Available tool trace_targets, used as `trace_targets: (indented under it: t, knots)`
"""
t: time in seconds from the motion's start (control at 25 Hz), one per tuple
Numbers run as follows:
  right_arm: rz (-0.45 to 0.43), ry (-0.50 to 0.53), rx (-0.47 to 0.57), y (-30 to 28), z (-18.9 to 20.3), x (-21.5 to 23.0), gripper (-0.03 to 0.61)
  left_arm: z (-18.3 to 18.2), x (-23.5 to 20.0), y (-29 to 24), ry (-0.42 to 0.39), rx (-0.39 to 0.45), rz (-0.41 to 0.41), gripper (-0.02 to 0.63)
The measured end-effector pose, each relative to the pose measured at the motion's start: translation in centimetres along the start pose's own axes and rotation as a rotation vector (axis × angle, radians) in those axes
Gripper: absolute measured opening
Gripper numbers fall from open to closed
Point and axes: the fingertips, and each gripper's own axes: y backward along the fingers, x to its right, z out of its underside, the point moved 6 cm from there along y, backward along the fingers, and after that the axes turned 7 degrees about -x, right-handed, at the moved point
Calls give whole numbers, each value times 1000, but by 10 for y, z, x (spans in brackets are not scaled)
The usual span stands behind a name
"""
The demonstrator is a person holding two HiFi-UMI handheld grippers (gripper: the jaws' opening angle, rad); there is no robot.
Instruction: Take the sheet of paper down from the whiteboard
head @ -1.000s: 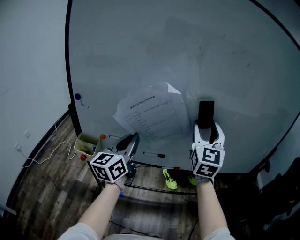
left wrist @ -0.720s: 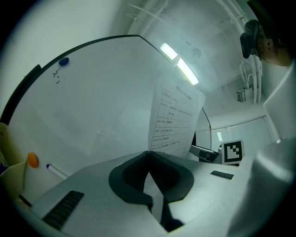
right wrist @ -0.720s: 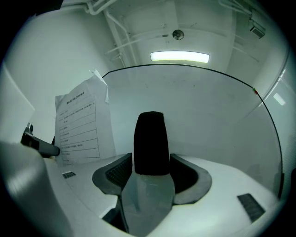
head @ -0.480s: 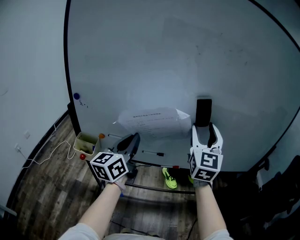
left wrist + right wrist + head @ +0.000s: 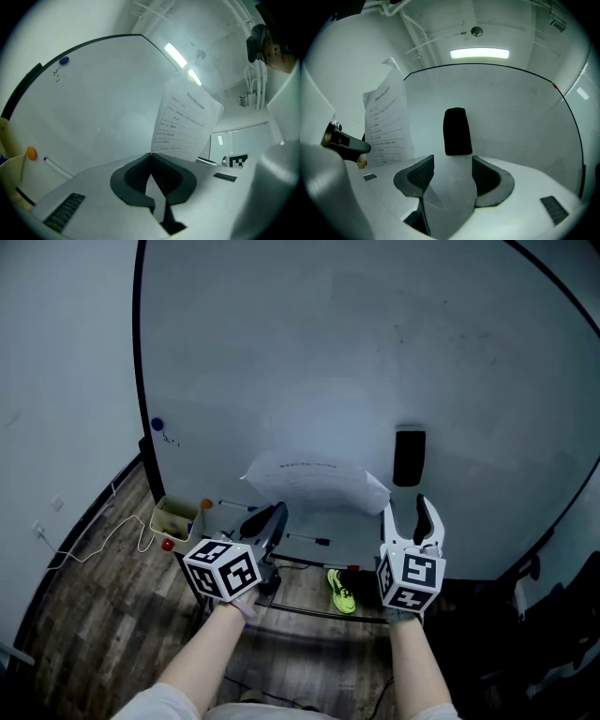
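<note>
Left tool (image 5: pixel 275 514): jaws together, clamped on the lower edge of the sheet of paper (image 5: pixel 314 482). In the left gripper view the dark pads meet at the tip of the tool (image 5: pixel 150 154), and the sheet (image 5: pixel 185 122) rises straight out of that pinch, leaning up and to the right of the tool with its printed lines facing the camera.

From the head view the sheet bows forward of both tools, spanning from the left tool's tip across toward the right tool (image 5: pixel 405 507). Whether its far edge touches the whiteboard (image 5: pixel 356 352) I cannot tell.

Right tool: jaws apart, nothing between the pads. In the right gripper view the gap of this tool (image 5: pixel 452 159) frames a black eraser (image 5: pixel 457 131) that sits upright on the whiteboard (image 5: pixel 511 112) ahead of it, clear of the jaws. The sheet (image 5: pixel 386 124) stands to the left of this tool, top corner curled.

The eraser (image 5: pixel 410 457) is just above and beyond the right tool in the head view.

A blue magnet (image 5: pixel 157 424) sits on the board, well up and to the left of the left tool. A small bin (image 5: pixel 174 517) is to the left of the left tool, low by the board's edge. A marker (image 5: pixel 309 540) lies between the two tools, below the sheet. A green shoe (image 5: pixel 339 592) is on the wooden floor (image 5: pixel 94 615) under them.
</note>
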Motion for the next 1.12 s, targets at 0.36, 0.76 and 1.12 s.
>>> trace_targets:
  t: [0.36, 0.76, 1.12]
  knots:
    - [-67, -1, -29, 17, 12, -9, 252, 13, 19, 7, 16, -44, 18, 14]
    - [-155, 12, -57, 27, 30, -15, 143, 33, 37, 12, 45, -80, 37, 14]
    - [-227, 23, -120, 29, 58, -23, 81, 56, 46, 15, 120, -121, 57, 14]
